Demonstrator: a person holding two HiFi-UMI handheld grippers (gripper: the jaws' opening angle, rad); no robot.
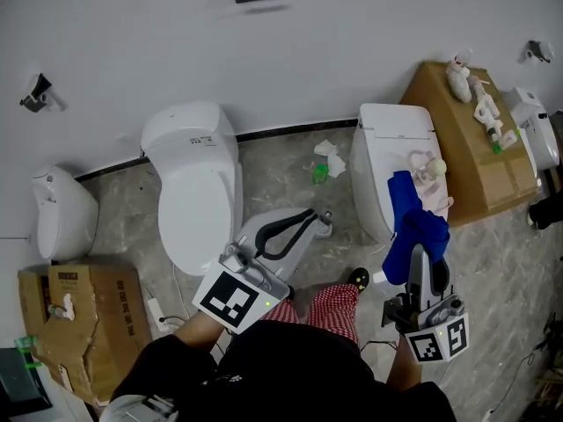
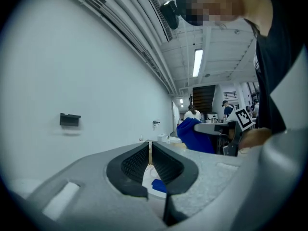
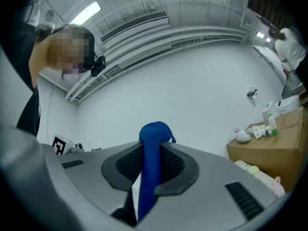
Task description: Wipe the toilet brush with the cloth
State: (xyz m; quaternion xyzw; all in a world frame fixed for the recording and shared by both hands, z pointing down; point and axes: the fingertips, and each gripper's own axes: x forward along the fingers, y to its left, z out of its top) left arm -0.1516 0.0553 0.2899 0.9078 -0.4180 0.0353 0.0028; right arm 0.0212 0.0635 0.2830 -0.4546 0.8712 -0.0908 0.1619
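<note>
Cloth (image 1: 413, 227) sits pinched in the right gripper (image 1: 420, 255), probably bunched ready for wiping. The left gripper (image 1: 314, 220) has its jaws pressed together.

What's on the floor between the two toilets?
Head view: crumpled white paper and a small green object lie between the left toilet and the right toilet, near the wall.

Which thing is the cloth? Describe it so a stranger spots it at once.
Find the white toilet on the right, beside the cardboard box. In front of it, the right tongs grip the cloth: deep blue, unlike the pale bundle next to it.
</note>
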